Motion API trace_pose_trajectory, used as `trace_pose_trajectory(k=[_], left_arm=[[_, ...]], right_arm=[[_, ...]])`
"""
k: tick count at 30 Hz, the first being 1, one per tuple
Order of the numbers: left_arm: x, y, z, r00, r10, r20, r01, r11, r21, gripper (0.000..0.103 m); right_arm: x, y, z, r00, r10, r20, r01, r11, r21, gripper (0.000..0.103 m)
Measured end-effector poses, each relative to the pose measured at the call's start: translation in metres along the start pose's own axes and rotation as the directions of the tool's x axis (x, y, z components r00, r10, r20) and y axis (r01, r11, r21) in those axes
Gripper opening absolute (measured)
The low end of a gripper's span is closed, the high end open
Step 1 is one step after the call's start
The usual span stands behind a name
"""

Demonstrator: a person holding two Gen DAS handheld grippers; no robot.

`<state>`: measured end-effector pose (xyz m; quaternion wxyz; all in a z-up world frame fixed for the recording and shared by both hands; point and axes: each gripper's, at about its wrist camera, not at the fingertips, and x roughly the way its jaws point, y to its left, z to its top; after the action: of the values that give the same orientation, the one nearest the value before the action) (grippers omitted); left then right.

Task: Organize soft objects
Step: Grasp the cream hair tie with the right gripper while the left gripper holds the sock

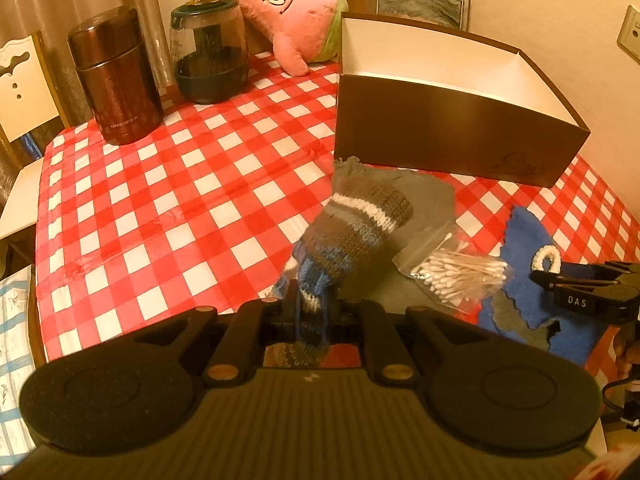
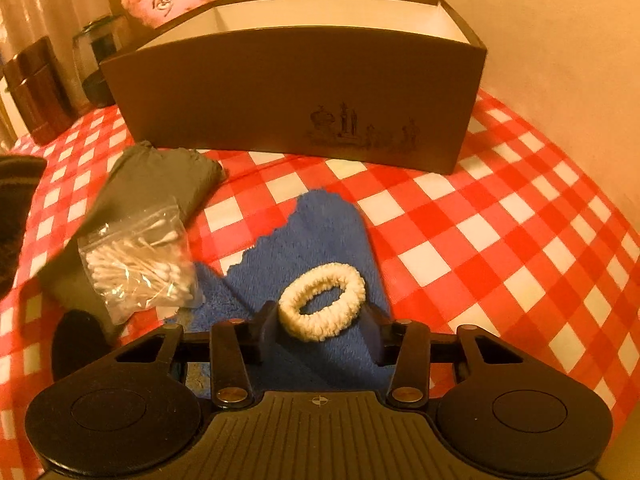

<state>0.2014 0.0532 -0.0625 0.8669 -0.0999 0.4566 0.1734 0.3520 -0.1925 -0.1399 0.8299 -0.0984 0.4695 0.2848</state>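
My left gripper [image 1: 314, 300] is shut on a striped knit sock [image 1: 360, 224] in brown, blue and white, held above the red-checked tablecloth [image 1: 160, 184]. My right gripper [image 2: 320, 320] is open around a cream scrunchie [image 2: 322, 306], which lies on a blue cloth [image 2: 320, 232]; the right gripper also shows in the left wrist view [image 1: 576, 284]. A grey cloth [image 2: 160, 176] lies left of the blue one, with a bag of cotton swabs [image 2: 140, 264] on it. An open brown box [image 1: 452, 132] with a white inside stands behind. A pink plush toy [image 1: 288, 12] lies at the back.
A brown metal canister [image 1: 114, 76] and a glass jar with a dark lid [image 1: 210, 52] stand at the table's back left. A chair [image 1: 24, 92] is beyond the left edge. A wall with sockets [image 1: 630, 36] runs behind the box.
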Motion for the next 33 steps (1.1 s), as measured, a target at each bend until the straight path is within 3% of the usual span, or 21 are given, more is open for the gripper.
trace_pose_trajectory(k=[3,5,18,33], left_arm=[[0.001,0.000,0.000,1.000,0.001,-0.001,-0.001,1.000,0.000,0.010],[0.001,-0.001,0.000,1.000,0.002,0.000,-0.002,1.000,0.003,0.010],[-0.006,-0.002,0.001,1.000,-0.004,0.023,0.004,1.000,0.010,0.010],[-0.034,-0.004,0.015,0.995,-0.012,0.101,0.011,1.000,0.010,0.010]], right_arm=[[-0.002,0.000,0.000,1.000,0.002,0.008,-0.002,1.000,-0.016,0.027],[-0.004,-0.001,0.001,1.000,0.008,0.009,-0.008,1.000,-0.009,0.024],[-0.029,-0.004,0.009,0.997,0.023,0.070,-0.024,1.000,0.005,0.022],[-0.066,0.001,0.029,0.986,0.072,0.148,-0.073,0.997,0.000,0.022]])
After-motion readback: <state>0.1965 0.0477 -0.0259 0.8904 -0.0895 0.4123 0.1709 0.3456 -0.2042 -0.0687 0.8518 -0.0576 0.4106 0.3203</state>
